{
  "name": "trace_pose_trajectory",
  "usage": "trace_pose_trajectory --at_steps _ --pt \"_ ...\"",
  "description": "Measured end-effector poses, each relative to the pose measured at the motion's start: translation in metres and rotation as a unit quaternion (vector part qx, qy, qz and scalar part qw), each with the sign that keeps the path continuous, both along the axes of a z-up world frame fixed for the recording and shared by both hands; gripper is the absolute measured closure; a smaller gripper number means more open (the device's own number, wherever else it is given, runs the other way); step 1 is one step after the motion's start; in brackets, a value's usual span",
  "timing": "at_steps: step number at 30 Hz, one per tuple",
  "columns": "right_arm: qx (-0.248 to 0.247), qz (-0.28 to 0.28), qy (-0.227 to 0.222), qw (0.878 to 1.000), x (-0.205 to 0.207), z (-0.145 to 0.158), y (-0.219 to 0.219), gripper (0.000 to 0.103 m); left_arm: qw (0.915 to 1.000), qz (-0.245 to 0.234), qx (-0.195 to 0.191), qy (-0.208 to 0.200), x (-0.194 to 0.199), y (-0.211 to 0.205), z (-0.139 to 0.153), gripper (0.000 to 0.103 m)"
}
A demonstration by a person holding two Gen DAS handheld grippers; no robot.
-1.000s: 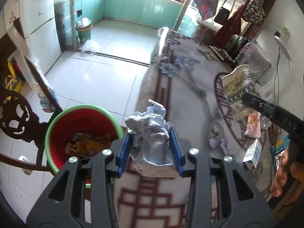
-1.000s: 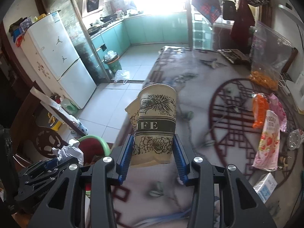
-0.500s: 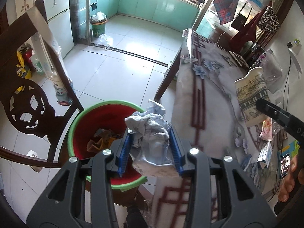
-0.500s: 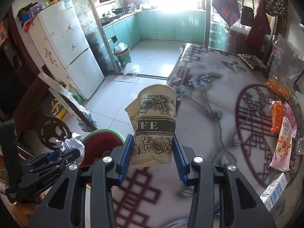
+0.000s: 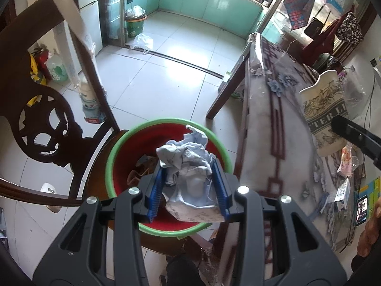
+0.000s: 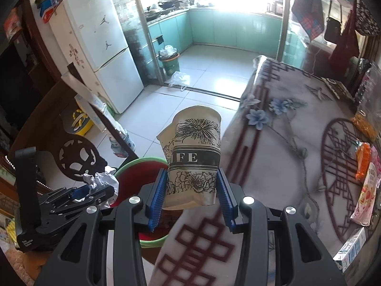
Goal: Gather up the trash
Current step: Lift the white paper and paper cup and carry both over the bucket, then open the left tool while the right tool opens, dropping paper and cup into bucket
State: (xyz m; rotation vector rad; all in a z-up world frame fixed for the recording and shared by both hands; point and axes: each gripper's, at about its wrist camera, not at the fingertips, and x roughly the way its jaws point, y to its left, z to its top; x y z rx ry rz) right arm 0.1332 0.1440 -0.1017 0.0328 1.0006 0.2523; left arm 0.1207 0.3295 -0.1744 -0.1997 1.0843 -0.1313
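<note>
My left gripper point(image 5: 189, 187) is shut on a crumpled wad of pale paper point(image 5: 188, 159) and hangs right over a red bin with a green rim point(image 5: 112, 157) that stands on the floor beside the table; brown scraps point(image 5: 140, 170) lie inside it. My right gripper point(image 6: 191, 191) is shut on a squashed cream paper cup with black flower print point(image 6: 196, 150), held above the table's left edge, just right of the bin point(image 6: 133, 166). The left gripper point(image 6: 78, 194) with its wad point(image 6: 101, 180) also shows in the right wrist view, and the cup point(image 5: 326, 109) in the left wrist view.
A table with a flowered cloth point(image 6: 285, 147) carries snack packets point(image 6: 365, 186) and a small carton point(image 6: 350, 247) at its right. A dark carved wooden chair point(image 5: 45, 128) stands left of the bin. Farther off are a tiled floor, a white fridge point(image 6: 100, 54) and a green kitchen bin point(image 6: 169, 62).
Both grippers have moved left, off the table toward the bin. The paper wad was over the table's edge before and is now over the bin's mouth. Both grips are unchanged.
</note>
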Motion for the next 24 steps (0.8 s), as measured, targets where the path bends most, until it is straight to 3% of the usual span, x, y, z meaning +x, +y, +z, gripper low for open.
trace_pose_trajectory --at_steps 24 --pt "-0.009 0.069 0.053 0.996 0.006 -0.036 0.064 0.062 0.9989 0.033 0.003 0.032 0.02 0.039 -0.026 0.065"
